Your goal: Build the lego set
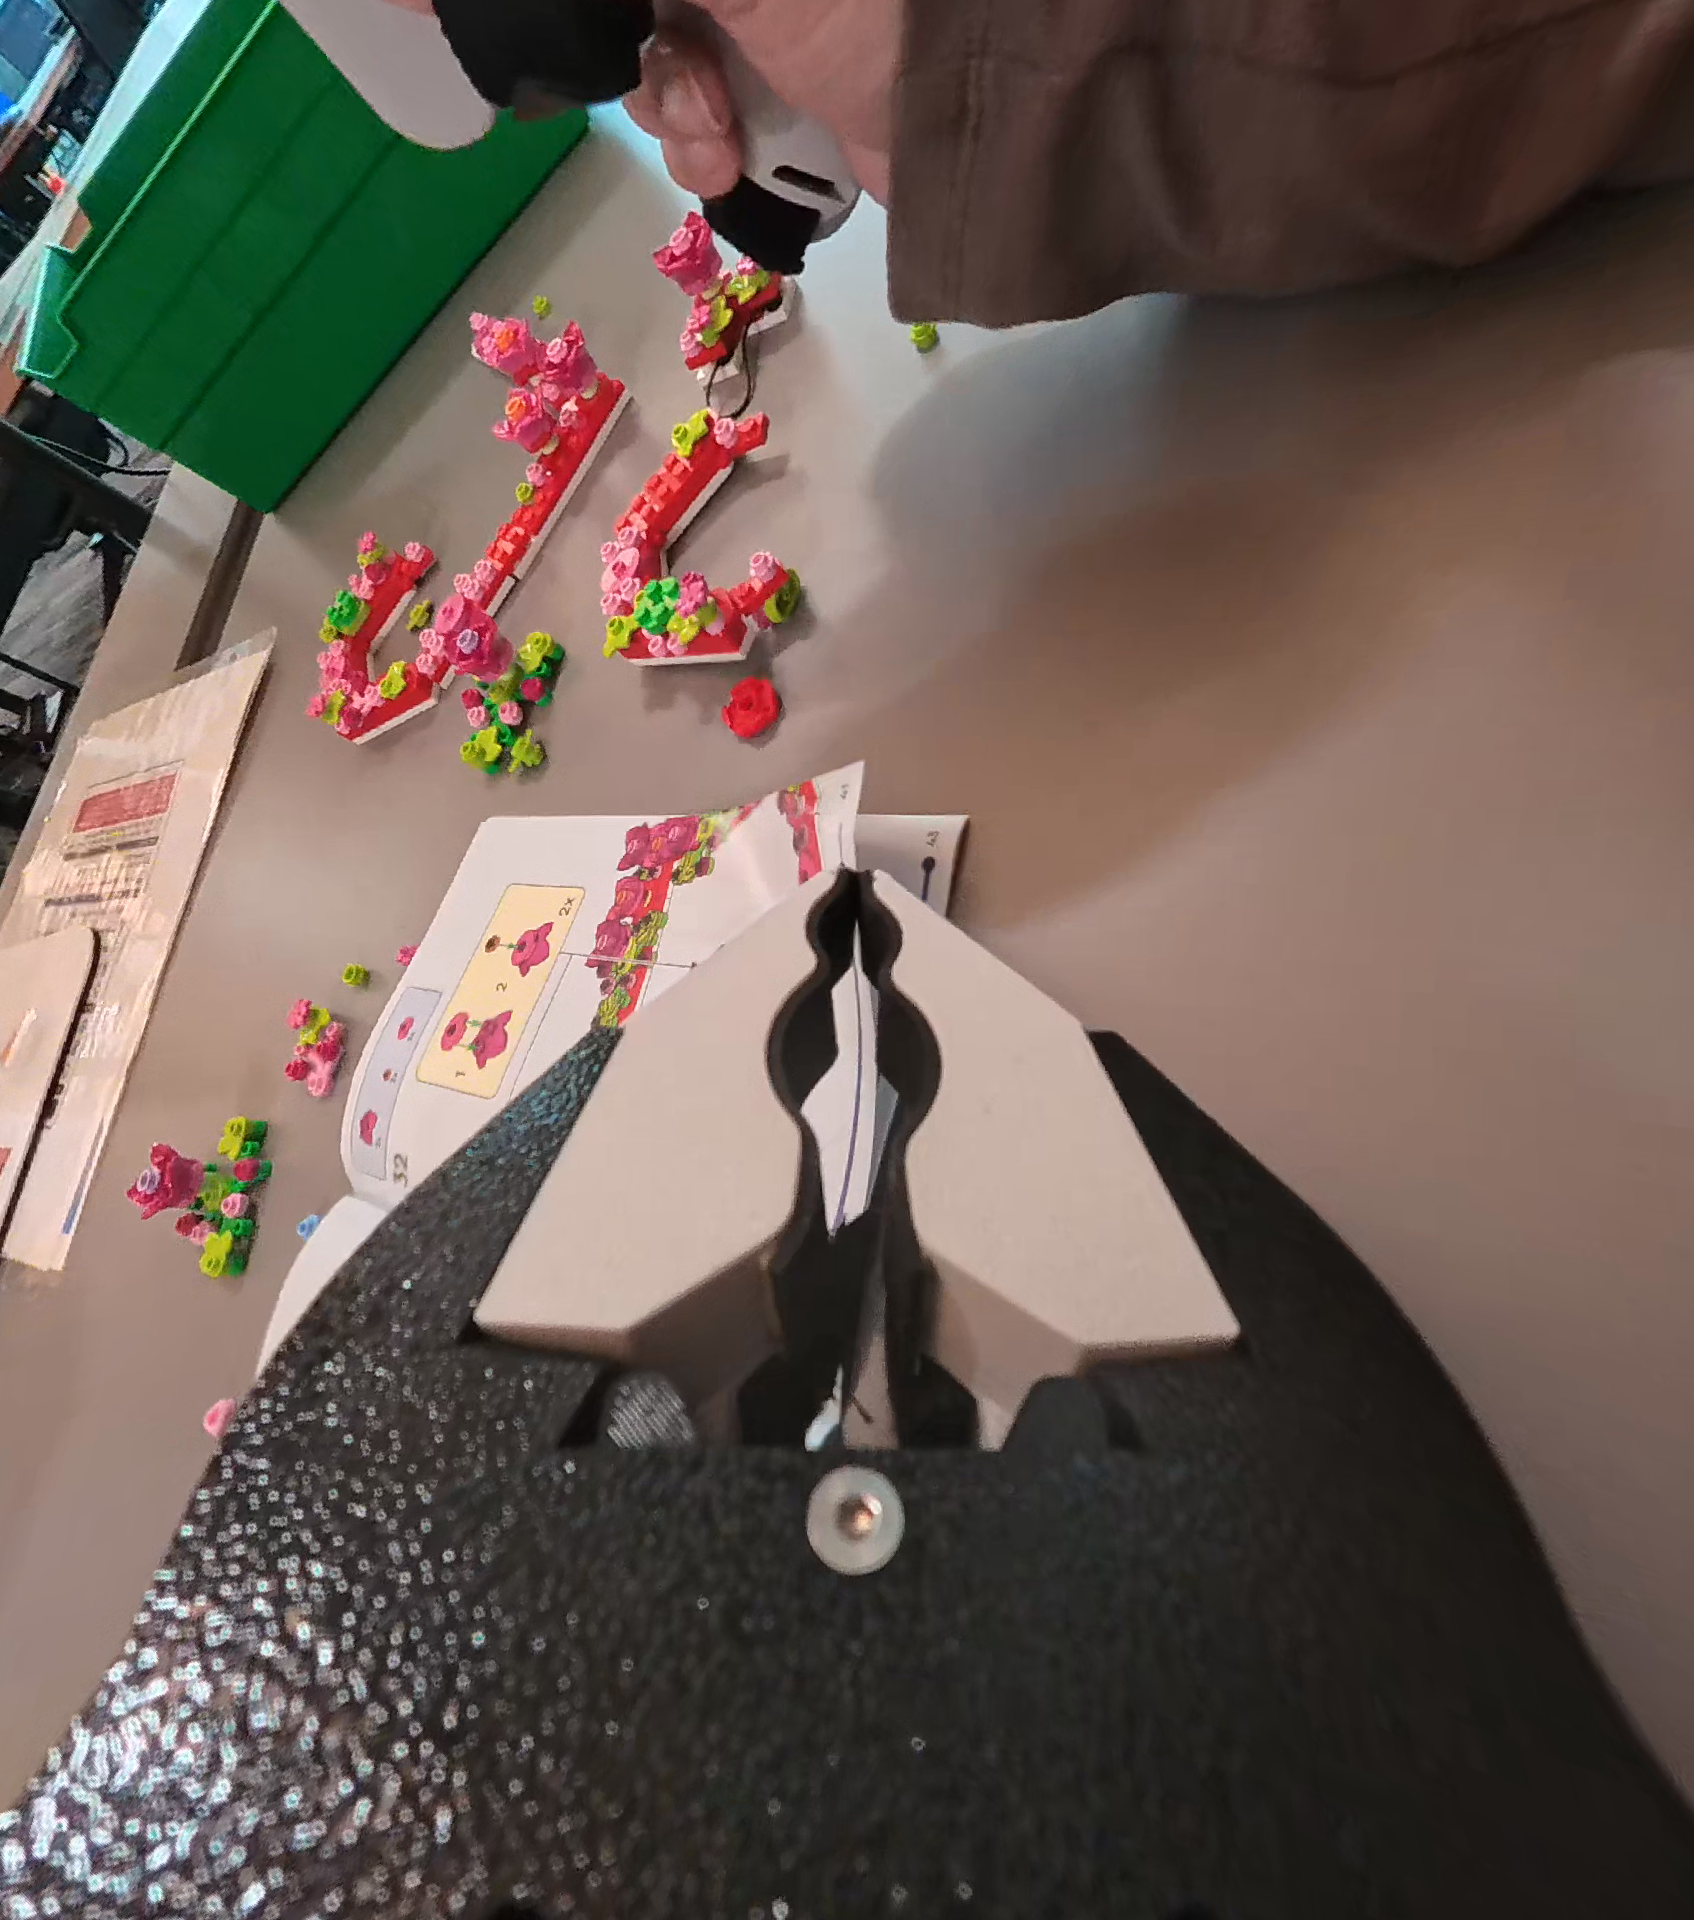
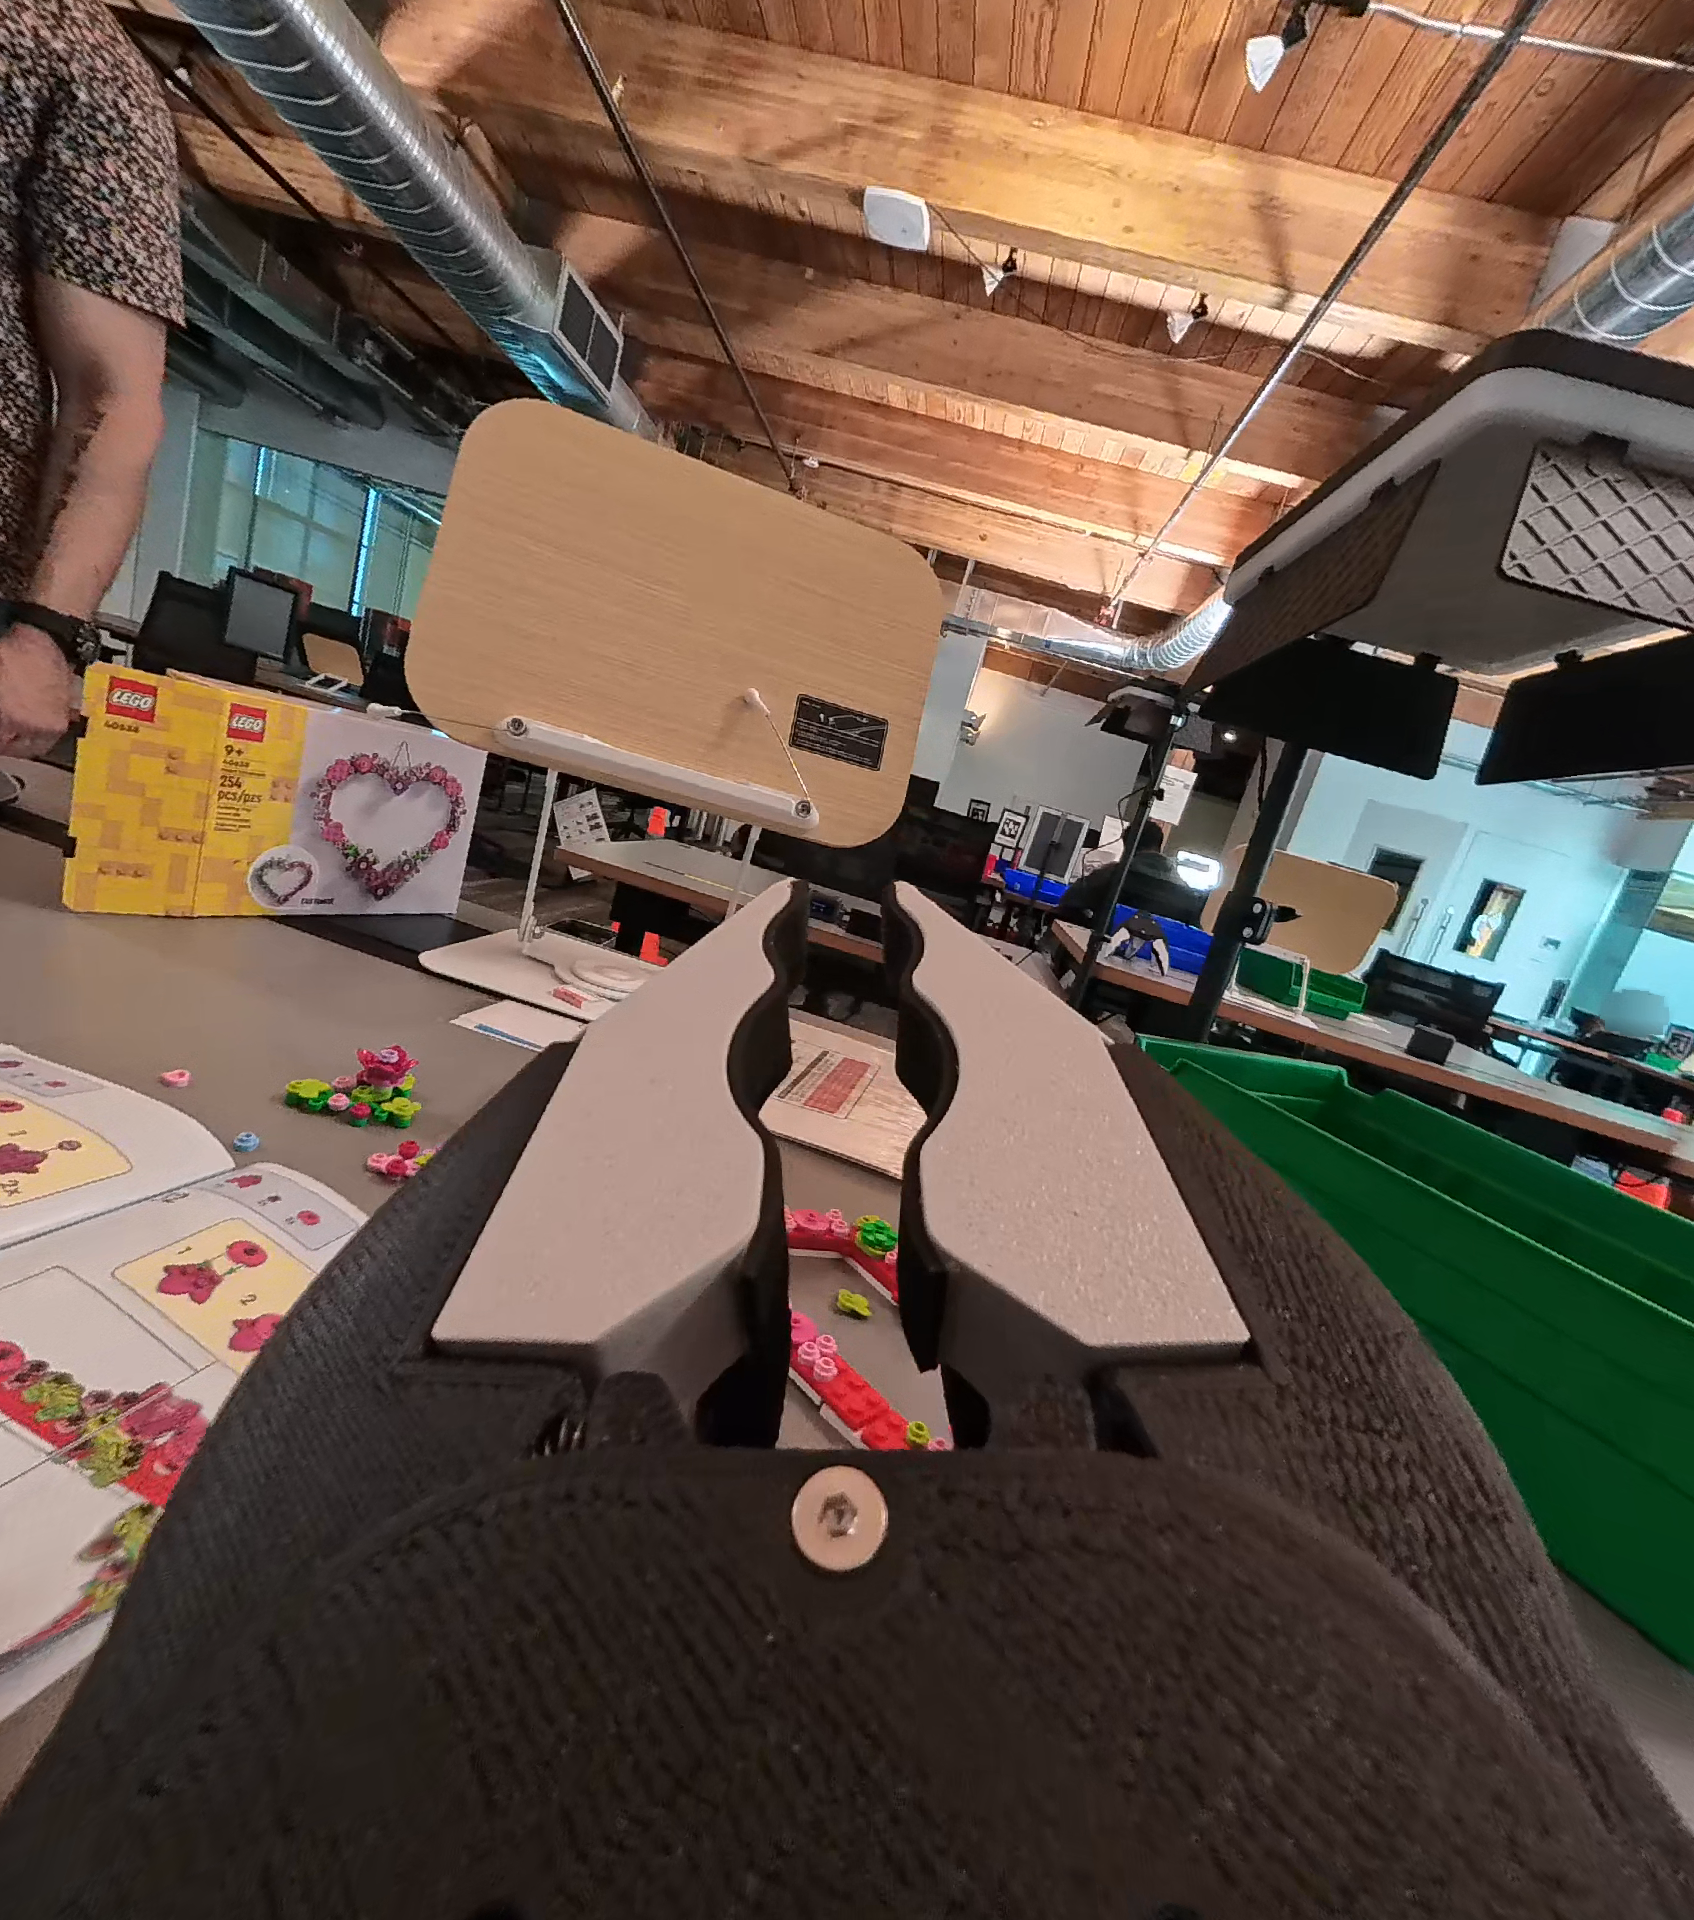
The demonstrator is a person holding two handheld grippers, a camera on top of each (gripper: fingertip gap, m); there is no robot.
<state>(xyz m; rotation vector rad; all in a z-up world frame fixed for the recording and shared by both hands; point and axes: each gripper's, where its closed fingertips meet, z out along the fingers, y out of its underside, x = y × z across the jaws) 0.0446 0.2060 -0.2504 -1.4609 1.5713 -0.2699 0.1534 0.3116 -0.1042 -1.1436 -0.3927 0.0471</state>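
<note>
Looking along the left gripper (image 1: 855, 883), its jaws are pressed together on a page of the instruction booklet (image 1: 510, 956), the sheet running up between the fingers. The booklet lies open on the grey tabletop (image 1: 1342, 727). Beyond it sit the red heart segments (image 1: 552, 499) on white bases, studded with pink and lime flowers, in several separate lengths, not yet joined. A loose red rose piece (image 1: 751, 708) rests just beside the nearer curved segment, and small flower clusters (image 1: 209, 1195) lie scattered to the left. The right gripper (image 1: 770, 244) shows far off, over the farthest segment; contact cannot be confirmed. A green bin (image 1: 282, 291) stands at the tabletop's far edge.

In the right wrist view, the right gripper (image 2: 843, 899) holds nothing; a clear gap separates its fingers, which point out over the tabletop. A red segment (image 2: 848, 1382) is visible below, through the gap. The set's box (image 2: 261, 810) and a wooden book stand (image 2: 666, 623) stand further back; a person stands at left.

Assessment: the segments are light and rigid, but the flower studs appear liable to pop off under side load. Grip is judged safest across the red and white base, not the blooms. The paper page is thin and may tear or slip.
</note>
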